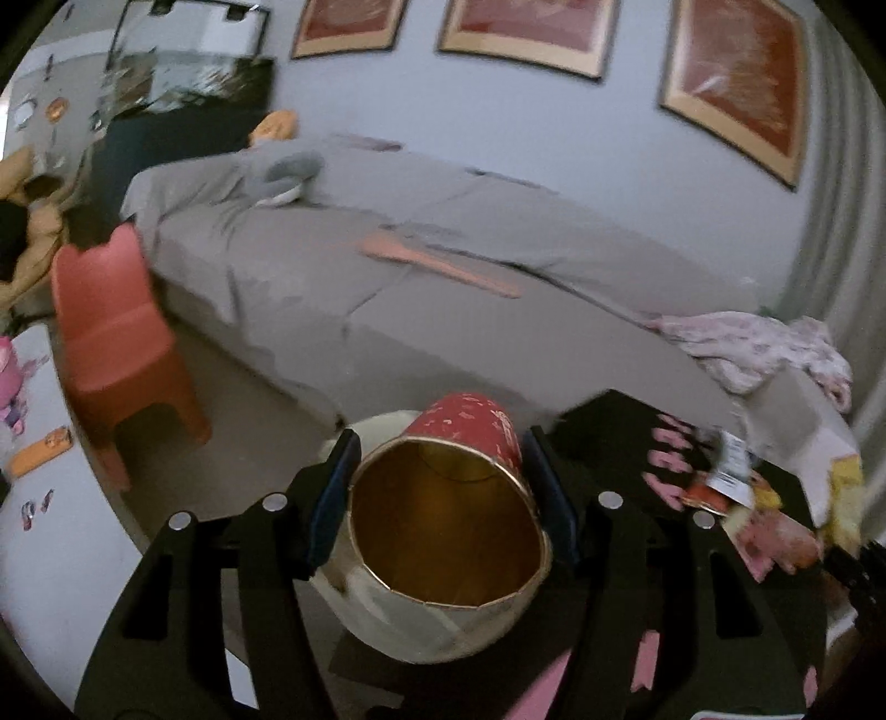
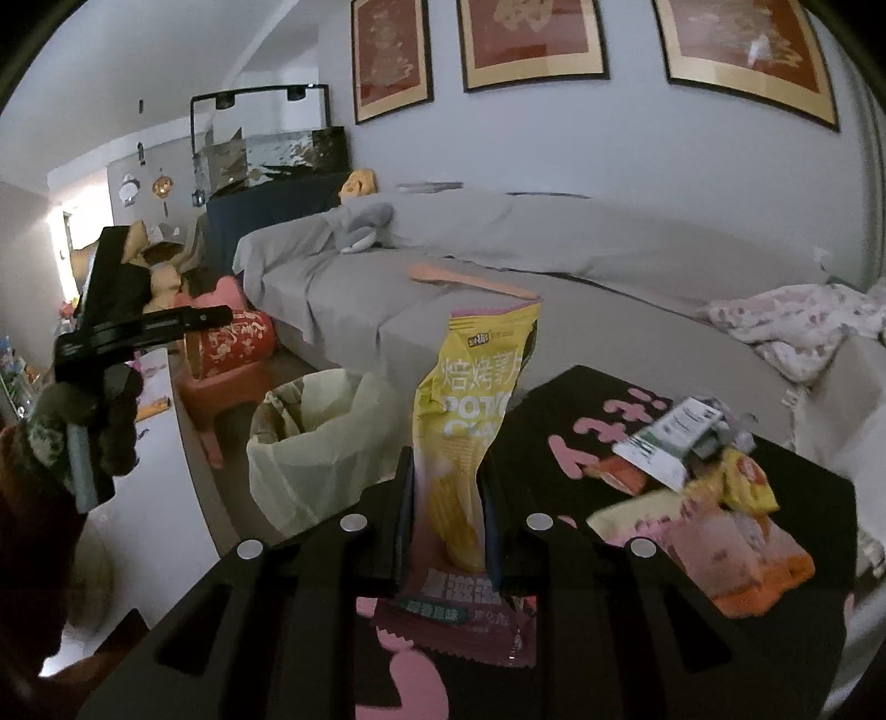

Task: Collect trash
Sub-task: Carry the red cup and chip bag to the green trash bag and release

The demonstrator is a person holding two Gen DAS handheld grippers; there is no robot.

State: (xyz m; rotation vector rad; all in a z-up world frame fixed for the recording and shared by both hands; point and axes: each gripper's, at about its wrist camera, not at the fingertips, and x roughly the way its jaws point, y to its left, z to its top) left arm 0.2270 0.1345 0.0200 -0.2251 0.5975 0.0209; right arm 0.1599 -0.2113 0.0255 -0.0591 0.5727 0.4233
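Left tool [image 1: 440,487] gripping a red paper cup [image 1: 459,443], pads pressing on both sides of it, gold-lined mouth tilting back toward the camera. Cup hanging above a bin lined with a pale bag [image 1: 437,626], bin partly hidden beneath it. In the right wrist view, same left tool [image 2: 221,318] showing at the left edge with the red cup [image 2: 235,343] at its tip, a hand [image 2: 83,421] in a patterned sleeve wrapping the handle.

Right tool [image 2: 446,498] narrowed and clamping a yellow and pink crisp packet [image 2: 476,410], packet standing upright between the pads, lower end trailing toward the camera. Lined bin [image 2: 310,443] standing on the floor just left of the packet, beside the black tabletop [image 2: 554,410].

Remaining trash lying on the tabletop at the right: a heap of wrappers [image 2: 703,487], white, yellow, pink and orange, touching one another; exact count not discernible. Same heap [image 1: 747,498] appearing blurred in the left wrist view.

Beyond: grey-covered sofa [image 2: 498,266] carrying a flat pink strip [image 2: 470,282] and a crumpled floral cloth [image 2: 803,327]; red child's chair [image 1: 122,338] standing on the floor near the sofa's end; framed pictures [image 2: 531,39] hanging on the wall.
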